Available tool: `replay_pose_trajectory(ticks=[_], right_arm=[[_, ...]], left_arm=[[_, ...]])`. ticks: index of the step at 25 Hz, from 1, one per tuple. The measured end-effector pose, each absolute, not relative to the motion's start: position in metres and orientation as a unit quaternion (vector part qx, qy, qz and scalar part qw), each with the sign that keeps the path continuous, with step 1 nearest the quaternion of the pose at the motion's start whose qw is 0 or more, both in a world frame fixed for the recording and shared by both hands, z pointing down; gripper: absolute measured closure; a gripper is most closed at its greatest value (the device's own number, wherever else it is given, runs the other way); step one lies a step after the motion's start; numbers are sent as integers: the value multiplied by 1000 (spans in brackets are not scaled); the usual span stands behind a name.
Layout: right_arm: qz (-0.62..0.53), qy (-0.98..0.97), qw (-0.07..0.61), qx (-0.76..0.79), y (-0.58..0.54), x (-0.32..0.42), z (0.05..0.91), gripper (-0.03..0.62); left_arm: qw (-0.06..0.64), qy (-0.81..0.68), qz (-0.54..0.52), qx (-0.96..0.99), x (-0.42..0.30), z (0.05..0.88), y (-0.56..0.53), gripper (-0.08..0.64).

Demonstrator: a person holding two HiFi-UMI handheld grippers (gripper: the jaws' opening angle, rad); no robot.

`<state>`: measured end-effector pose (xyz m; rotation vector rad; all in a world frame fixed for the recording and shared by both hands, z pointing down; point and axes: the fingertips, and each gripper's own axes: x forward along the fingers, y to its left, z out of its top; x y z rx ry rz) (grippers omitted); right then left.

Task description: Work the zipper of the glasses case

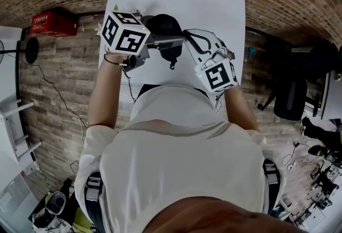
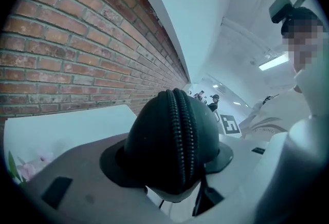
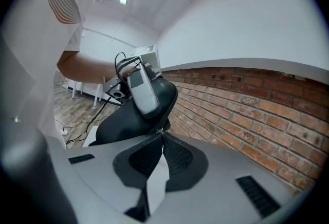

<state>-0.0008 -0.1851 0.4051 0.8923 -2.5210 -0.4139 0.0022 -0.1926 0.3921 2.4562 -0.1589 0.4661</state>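
Observation:
A black domed glasses case (image 1: 163, 29) is held up over the white table (image 1: 214, 7). My left gripper (image 1: 160, 40) comes in from the left, its jaws wide and shut on the case. In the left gripper view the case (image 2: 172, 141) fills the gap, with its zipper (image 2: 184, 135) running down the middle, closed along the part that shows. My right gripper (image 1: 185, 40) reaches in from the right. In its own view the right gripper (image 3: 160, 138) is shut, with the small metal zipper pull (image 3: 160, 131) pinched at its tips against the case (image 3: 121, 120). A dark strap (image 1: 172, 63) hangs under the case.
A red crate (image 1: 52, 23) sits on the floor left of the table. A black office chair (image 1: 291, 98) stands to the right. A brick wall (image 2: 77, 48) runs behind the table. Cables trail over the floor at the left.

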Motion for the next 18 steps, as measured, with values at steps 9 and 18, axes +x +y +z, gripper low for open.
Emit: replay_pose_trajectory(ticks=[9, 18], right_arm=[[-168, -910, 219, 310, -189, 1, 402, 537], [-216, -903, 238, 286, -193, -2, 393, 537]], left_arm=[[308, -37, 212, 927, 9, 409, -181, 299], [300, -24, 248, 921, 14, 427, -169, 299]])
